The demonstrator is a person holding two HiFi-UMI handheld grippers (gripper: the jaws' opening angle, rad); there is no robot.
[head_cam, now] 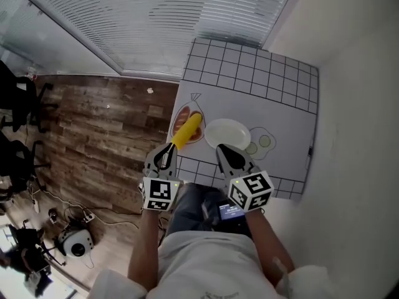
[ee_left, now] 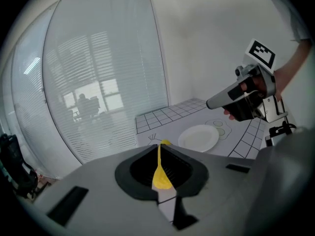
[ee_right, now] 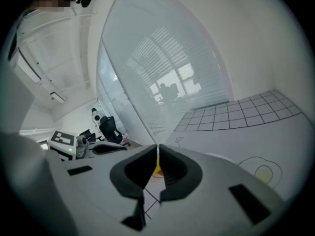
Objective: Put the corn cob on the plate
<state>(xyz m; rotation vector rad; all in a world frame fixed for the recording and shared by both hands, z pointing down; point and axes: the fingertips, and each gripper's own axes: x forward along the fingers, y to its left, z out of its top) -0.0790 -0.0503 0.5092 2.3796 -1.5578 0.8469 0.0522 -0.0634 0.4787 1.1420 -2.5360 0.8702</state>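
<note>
The yellow corn cob (head_cam: 187, 129) lies on a printed oval drawing at the left of the white mat, beside the white plate (head_cam: 227, 132). My left gripper (head_cam: 168, 149) hovers just short of the cob's near end, shut and empty. My right gripper (head_cam: 223, 149) hovers before the plate's near rim, also shut and empty. In the left gripper view the cob (ee_left: 161, 170) shows only as a sliver through the closed jaws, with the plate (ee_left: 198, 137) and the right gripper (ee_left: 211, 103) to the right. The right gripper view shows a small yellow sliver of the cob (ee_right: 157, 169) behind its closed jaws.
The white mat (head_cam: 262, 80) has a black grid round its border and printed egg drawings (head_cam: 259, 143) right of the plate. A white wall runs along the right. Wooden floor (head_cam: 106, 136), window blinds and office chairs lie to the left. The left gripper's marker cube (ee_right: 63, 138) shows at left.
</note>
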